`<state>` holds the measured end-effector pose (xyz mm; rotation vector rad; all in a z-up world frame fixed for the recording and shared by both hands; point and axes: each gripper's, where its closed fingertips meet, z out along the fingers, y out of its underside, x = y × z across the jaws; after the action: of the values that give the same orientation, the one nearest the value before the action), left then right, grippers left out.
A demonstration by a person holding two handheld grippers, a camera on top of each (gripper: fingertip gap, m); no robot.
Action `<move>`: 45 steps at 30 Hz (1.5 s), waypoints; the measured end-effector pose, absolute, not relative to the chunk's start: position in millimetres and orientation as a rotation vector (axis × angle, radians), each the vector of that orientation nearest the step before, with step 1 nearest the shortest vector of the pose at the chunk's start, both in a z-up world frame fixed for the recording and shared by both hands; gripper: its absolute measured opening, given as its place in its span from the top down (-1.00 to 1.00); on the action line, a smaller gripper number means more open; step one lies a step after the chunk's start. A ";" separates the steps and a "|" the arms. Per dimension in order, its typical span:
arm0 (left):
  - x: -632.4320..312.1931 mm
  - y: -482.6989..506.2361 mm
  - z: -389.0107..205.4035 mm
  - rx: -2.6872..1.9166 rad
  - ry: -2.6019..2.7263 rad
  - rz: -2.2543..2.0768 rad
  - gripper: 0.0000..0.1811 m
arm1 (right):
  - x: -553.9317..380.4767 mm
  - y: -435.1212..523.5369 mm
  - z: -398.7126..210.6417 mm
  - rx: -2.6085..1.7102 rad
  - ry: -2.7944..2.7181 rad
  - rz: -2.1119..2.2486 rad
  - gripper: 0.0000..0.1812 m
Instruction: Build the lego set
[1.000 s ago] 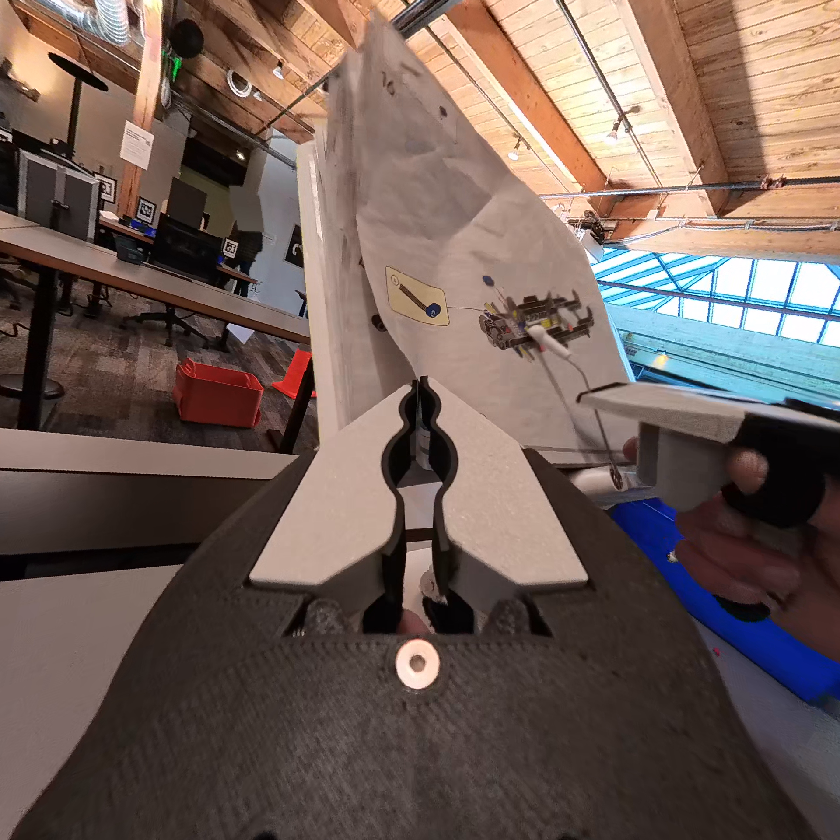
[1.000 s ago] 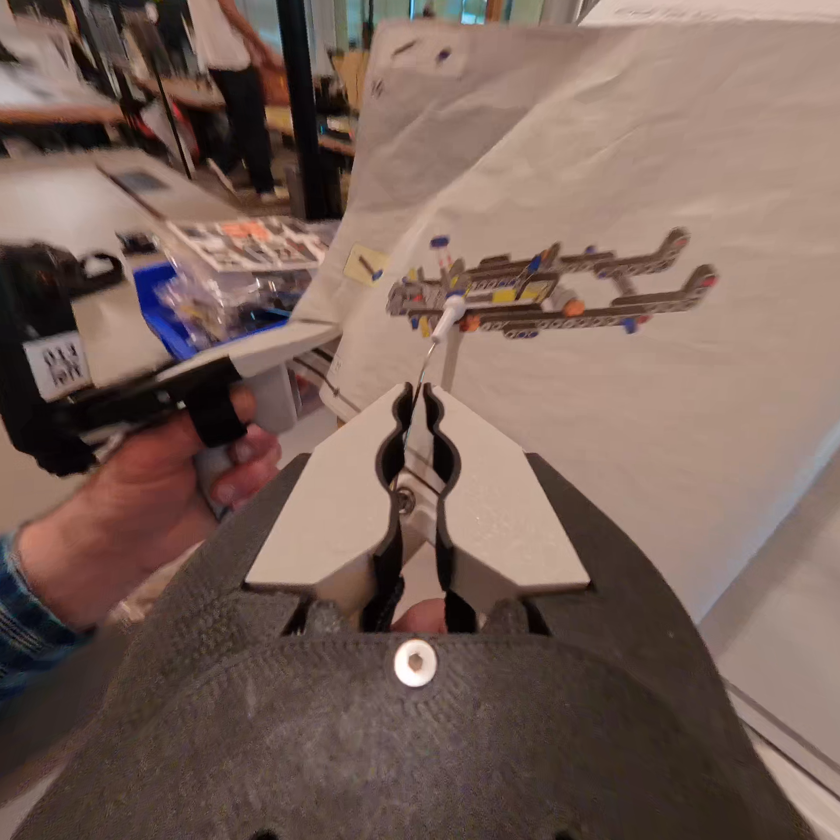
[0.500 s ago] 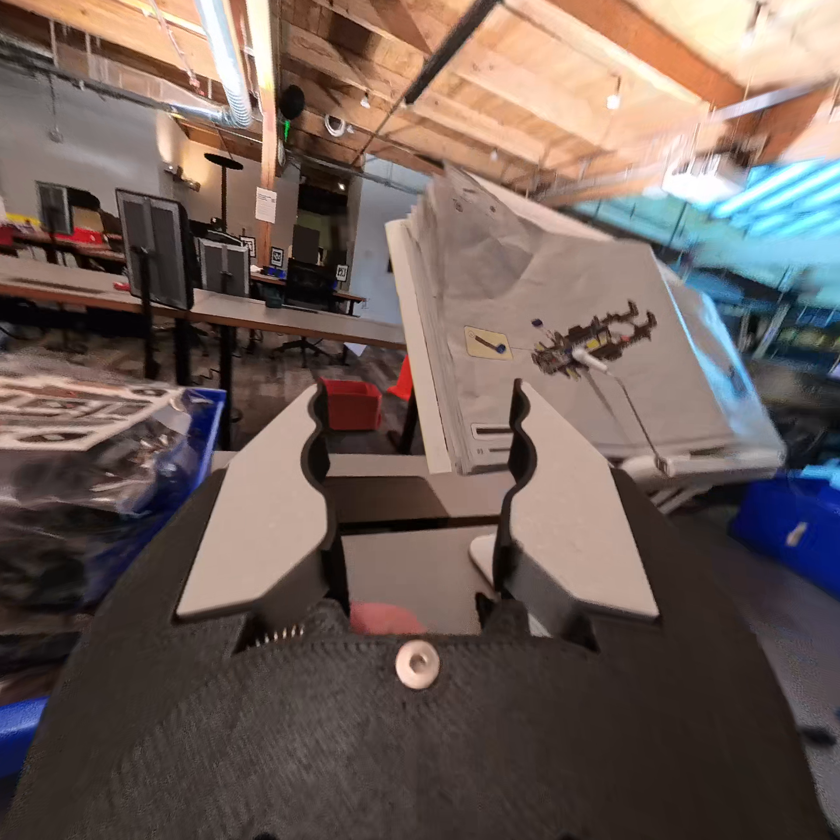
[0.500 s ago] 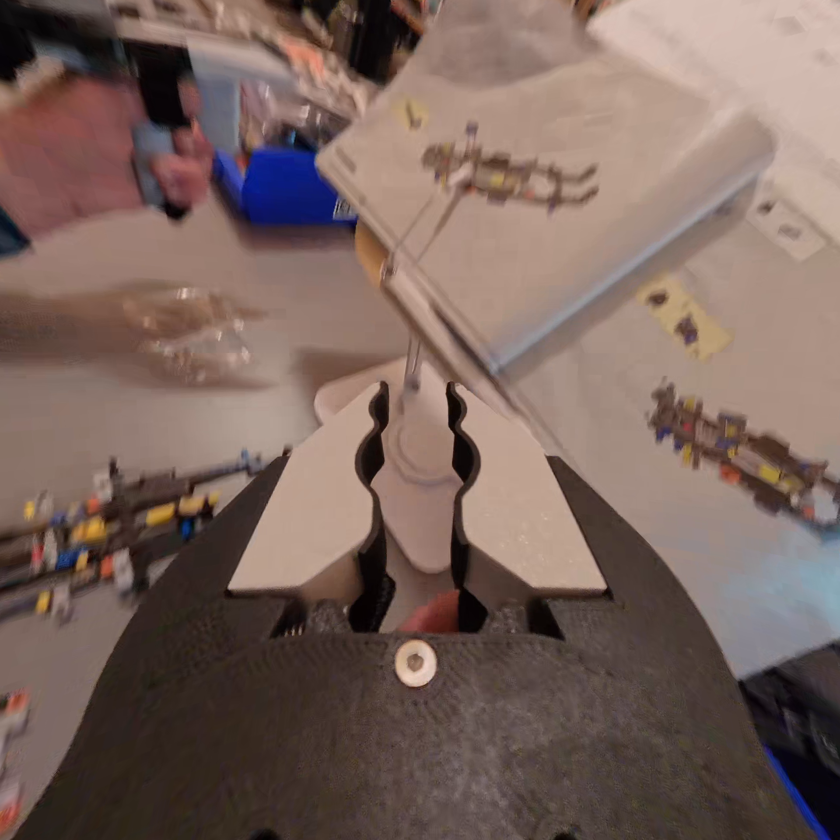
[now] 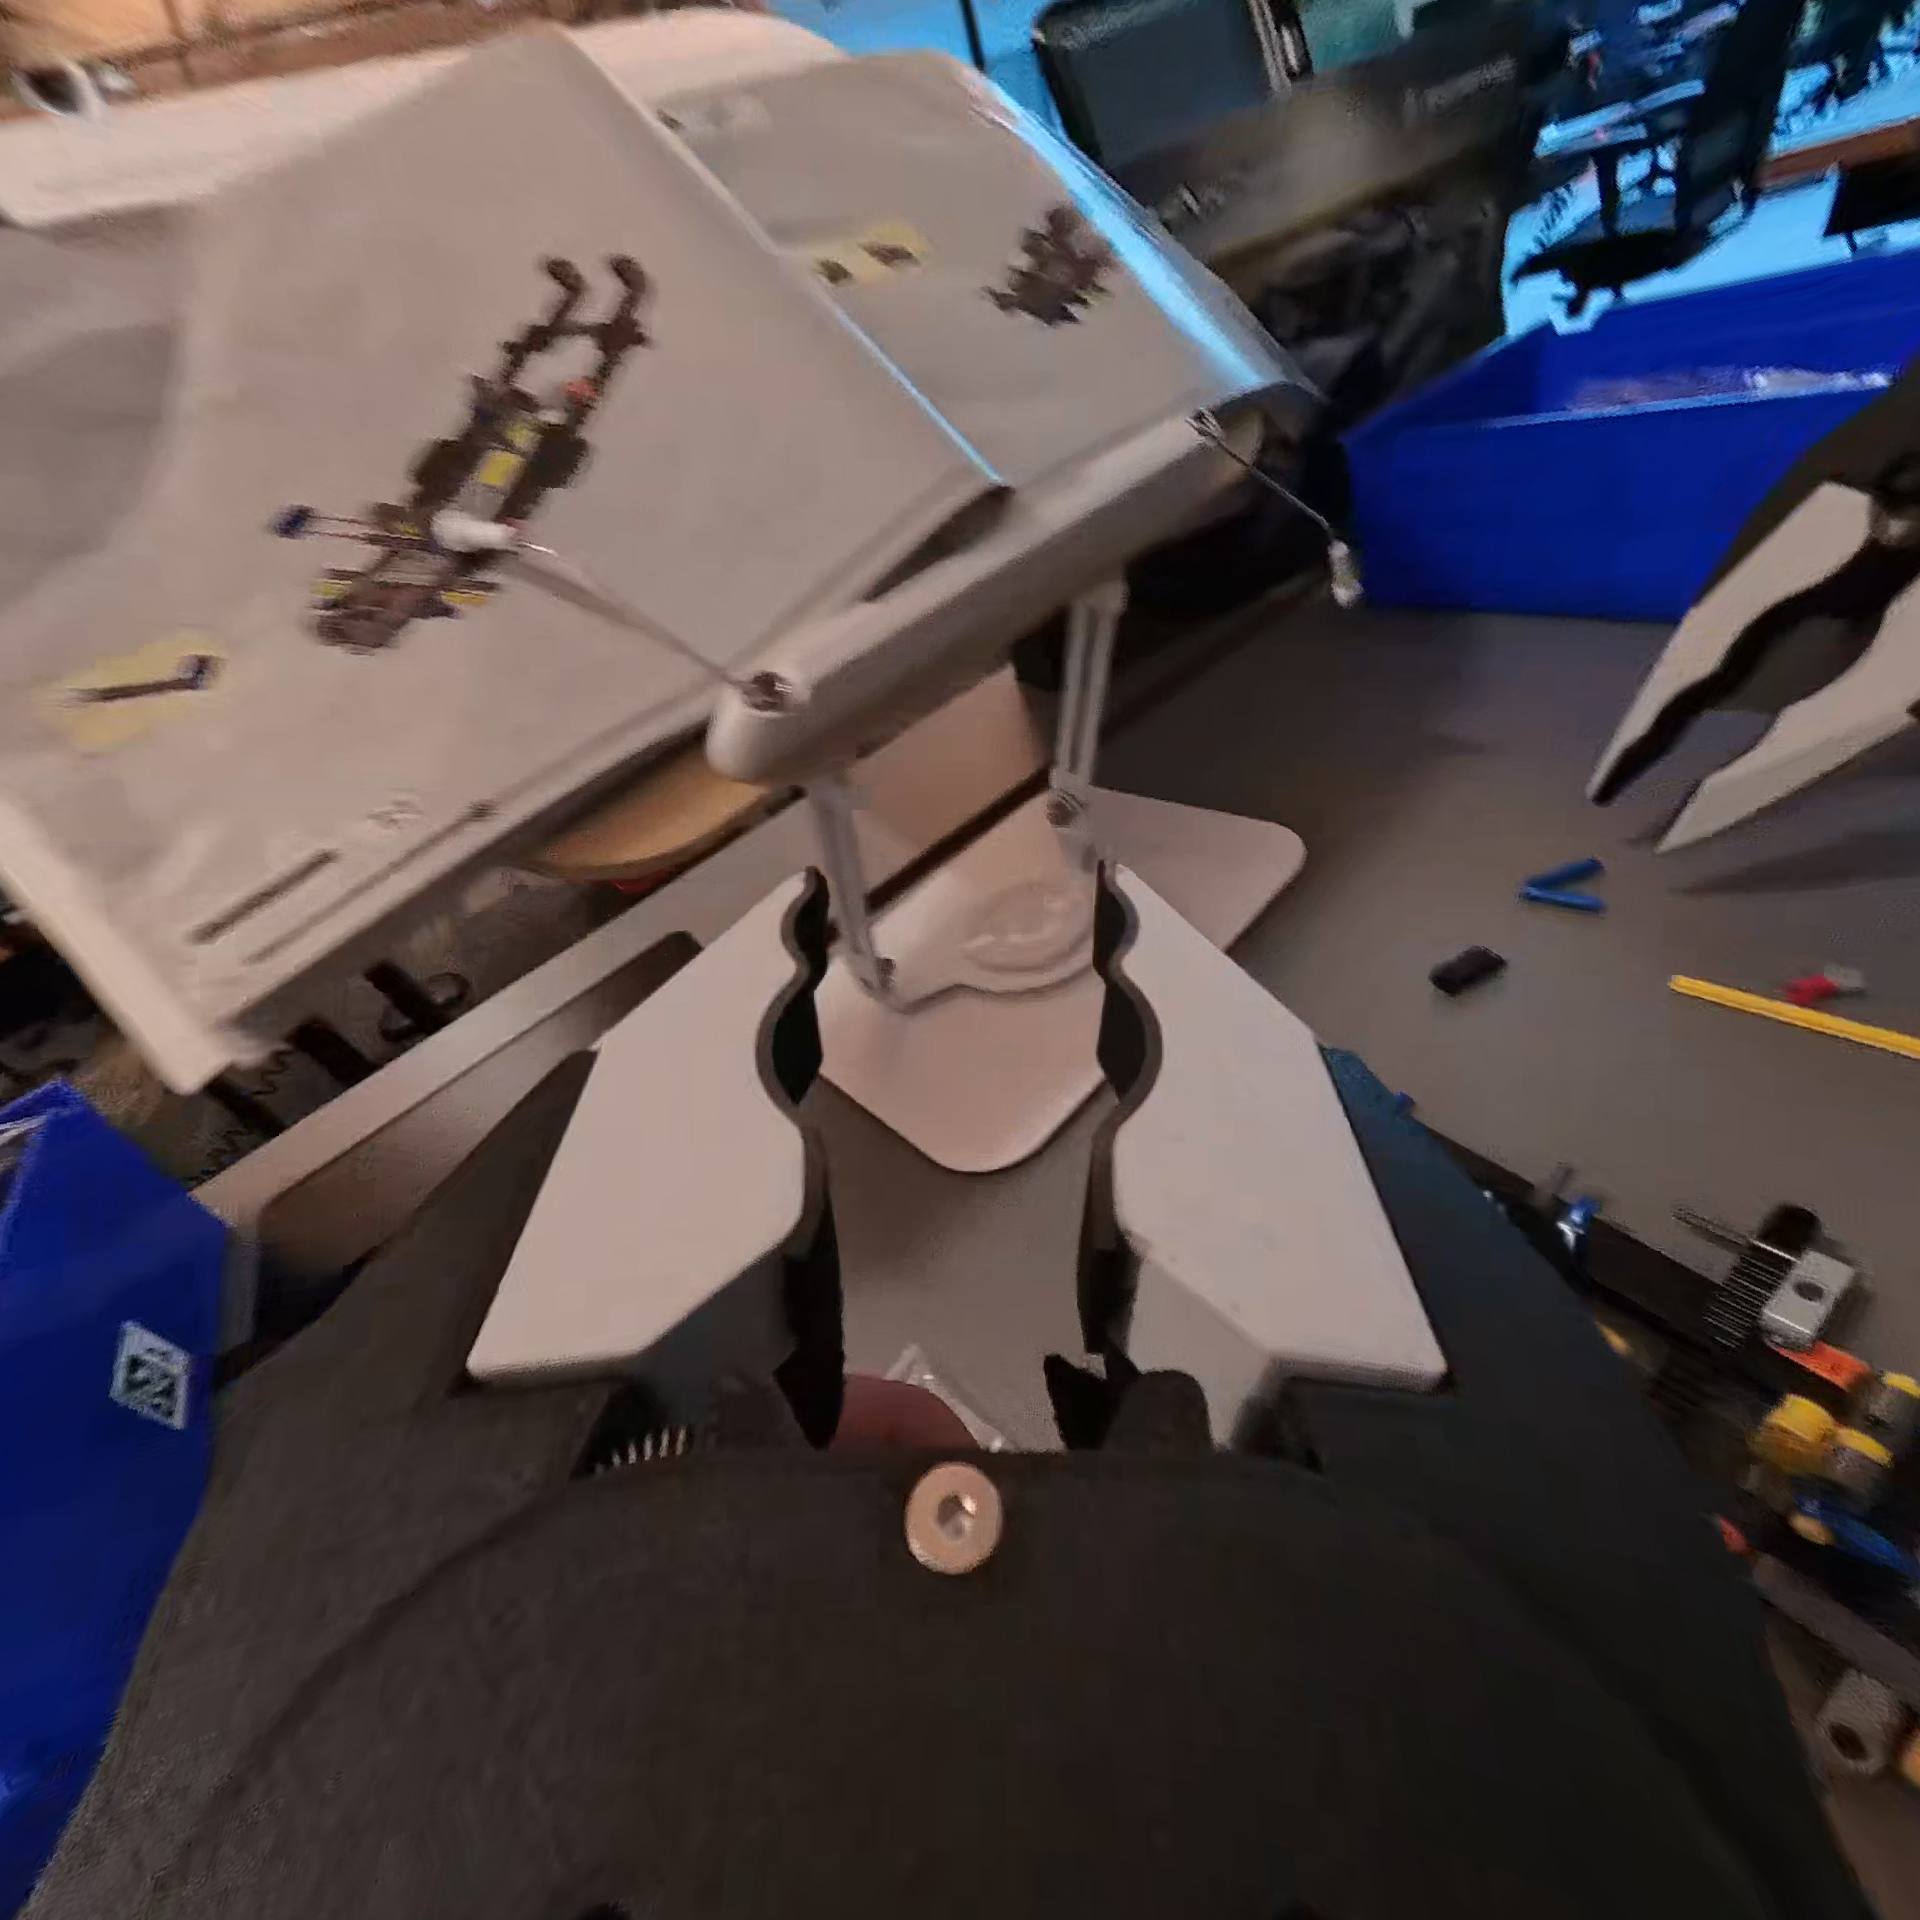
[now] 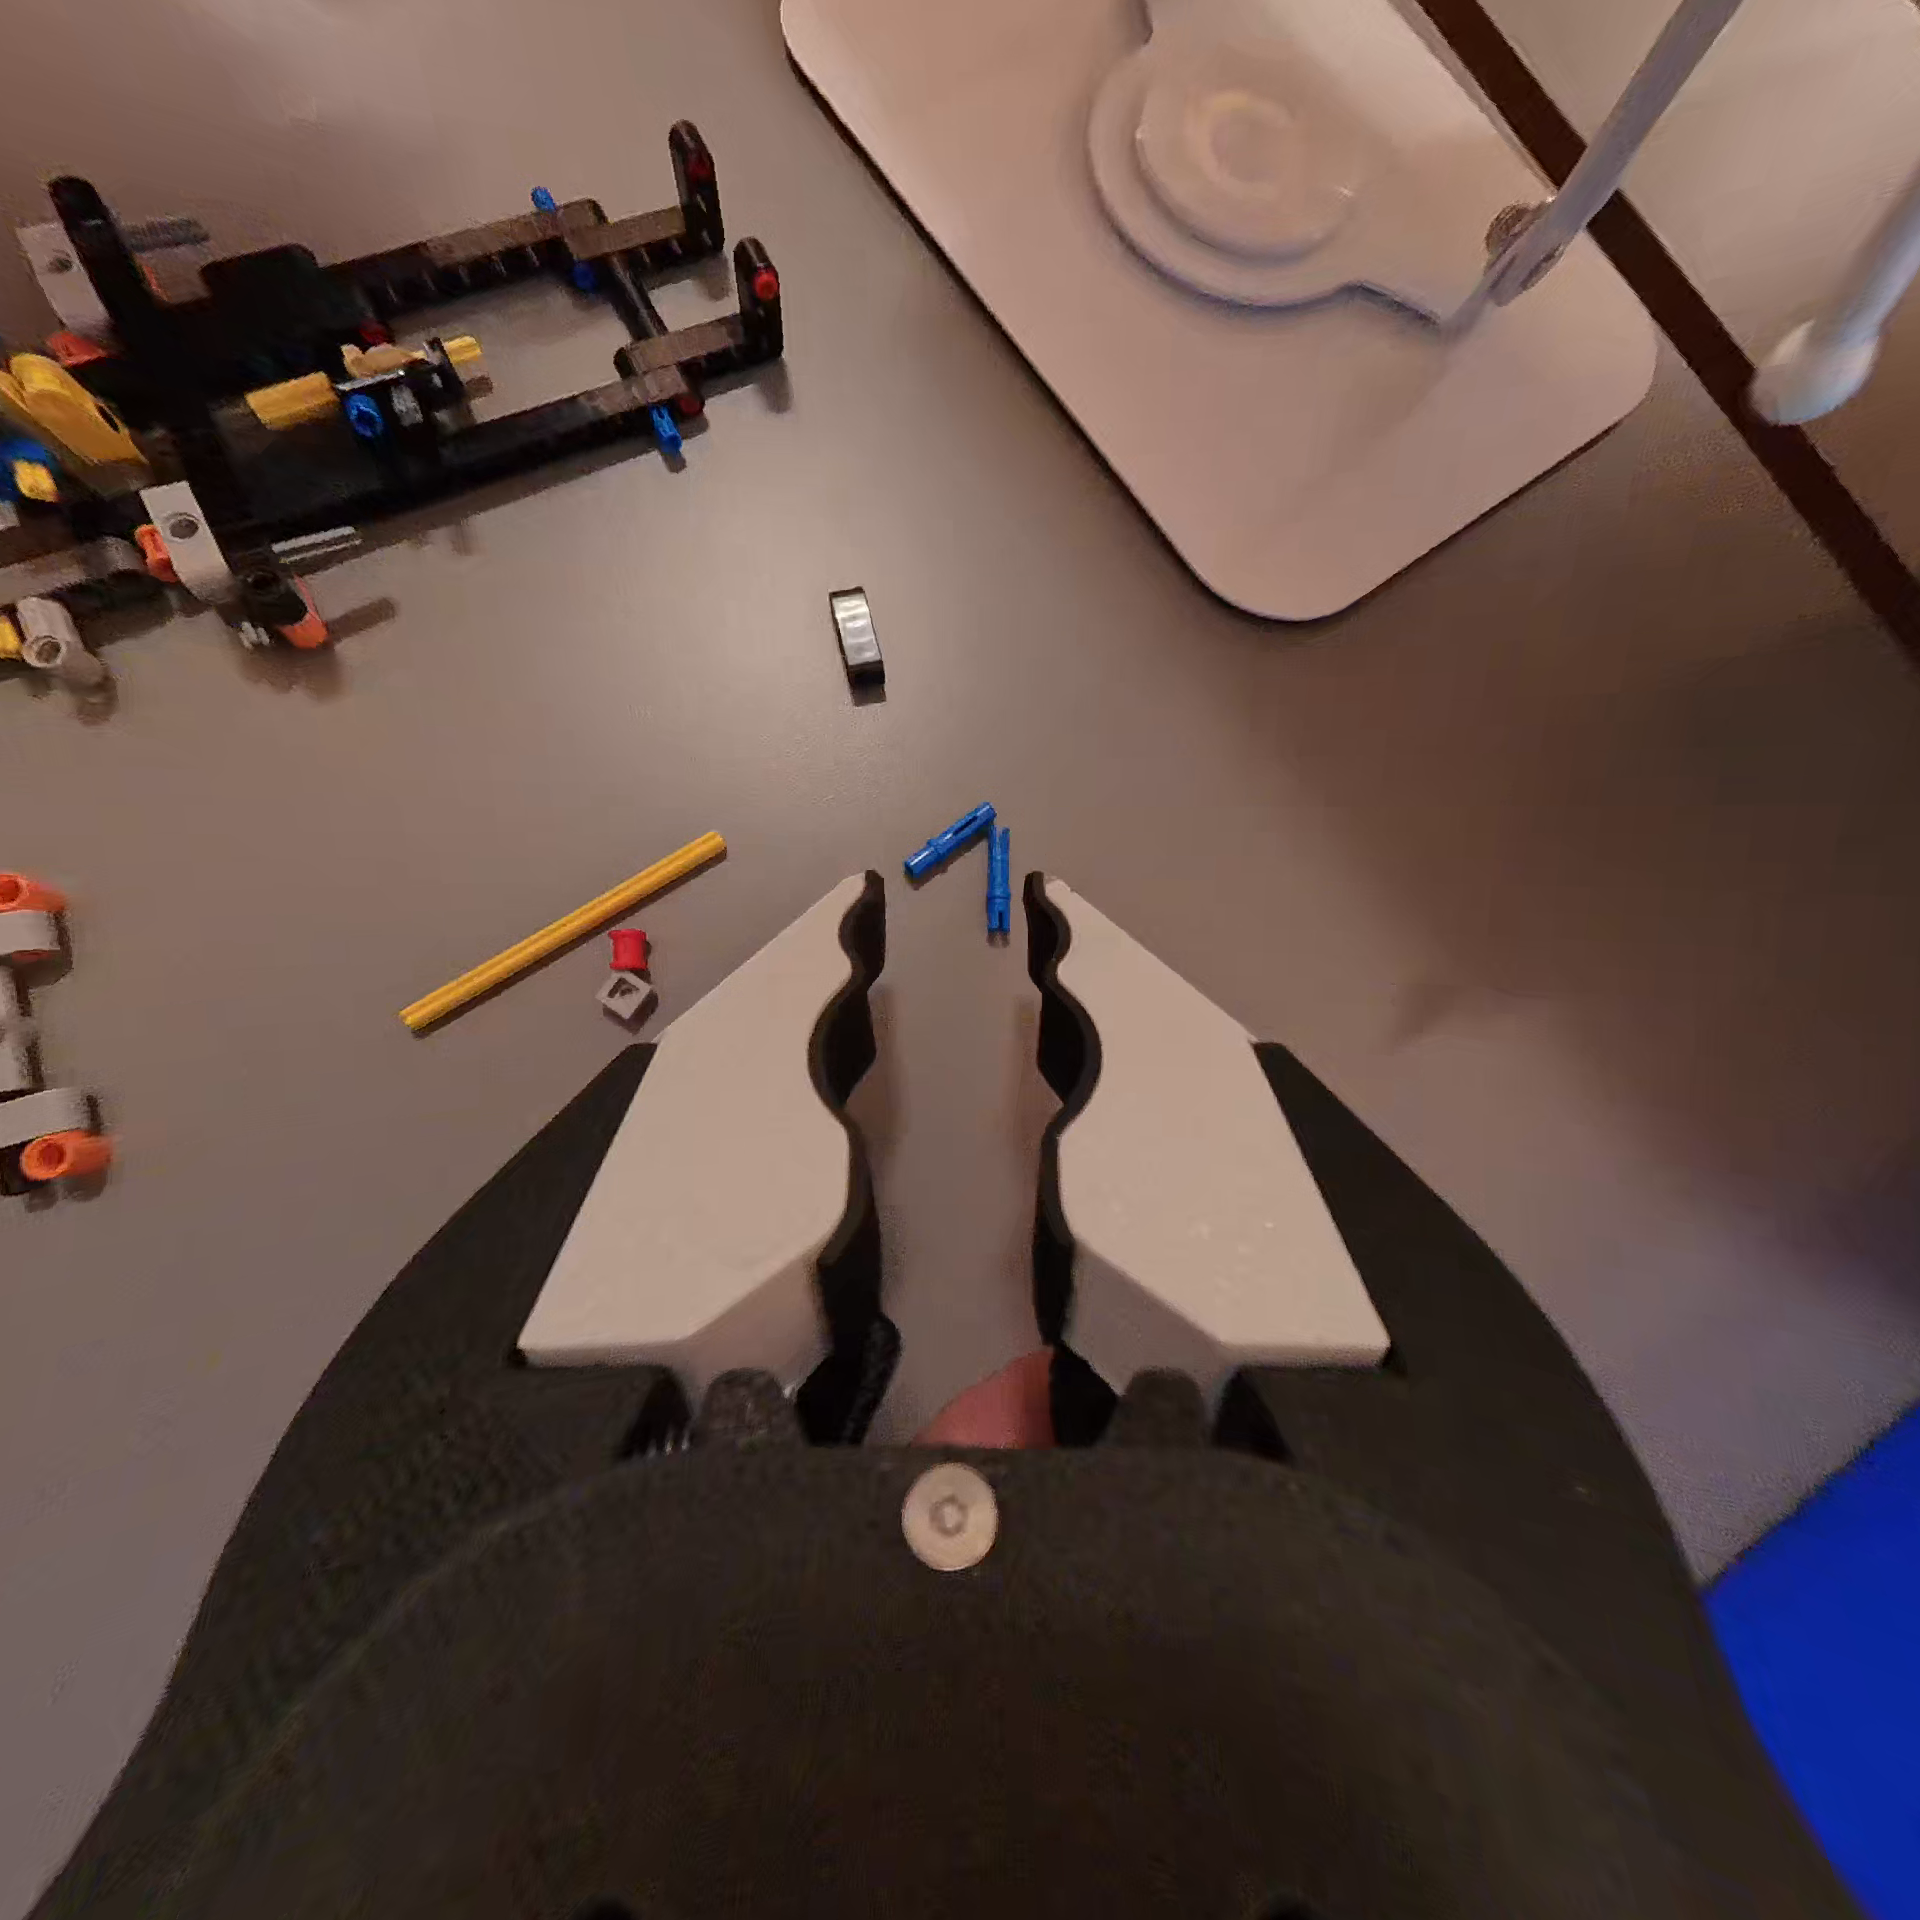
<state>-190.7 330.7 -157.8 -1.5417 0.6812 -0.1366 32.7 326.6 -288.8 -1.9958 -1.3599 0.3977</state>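
My right gripper (image 6: 953, 883) is open and empty, pointing down at the grey table just short of two blue pins (image 6: 971, 854). A black and yellow lego chassis (image 6: 395, 353) lies at the far left of the right wrist view. A yellow axle (image 6: 561, 932), a red bush (image 6: 628, 949), a small grey piece (image 6: 625, 995) and a black piece (image 6: 858, 636) lie loose between them. My left gripper (image 5: 954, 904) is open and empty, facing the white stand base (image 5: 997, 1049) under the open instruction book (image 5: 499, 436). The right gripper also shows at the right edge of the left wrist view (image 5: 1631, 805).
The stand's white base (image 6: 1299, 343) fills the upper right of the right wrist view. Blue bins stand at the back right (image 5: 1621, 457) and near left (image 5: 83, 1382) of the left wrist view. More lego parts (image 6: 31, 1039) lie at the left edge. The tips of one gripper are about 25 cm away from the tips of the other. Measured from the fingertips, the red bush (image 6: 628, 949) is 6 cm or so from the right gripper and 25 cm from the left. Seen from the left wrist view (image 5: 1806, 986) as well. The small grey piece (image 6: 625, 995) is about 6 cm from my right fingertips and 25 cm from my left. It is also in sight in the left wrist view (image 5: 1839, 977).
Both grippers let go of the book and its page clip, opened, and swung down. The right one now points at the table over the blue pins; the left faces the stand base.
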 end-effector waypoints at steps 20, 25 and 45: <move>-184.7 303.4 -216.7 -1.716 0.818 -0.117 0.51 | -18.6 288.9 -290.9 -1.876 -1.532 0.477 0.94; -206.2 288.4 -231.2 -1.778 0.817 -0.099 0.51 | 27.4 254.1 -297.0 -1.930 -1.497 0.388 0.94; -161.5 220.7 -262.9 -1.926 0.970 -0.260 0.30 | 148.8 306.7 -248.8 -1.993 -1.124 0.177 0.70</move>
<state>-161.5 220.7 -262.9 -1.9261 0.9705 -0.2600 148.8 306.7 -248.8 -1.9925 -1.1239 0.1769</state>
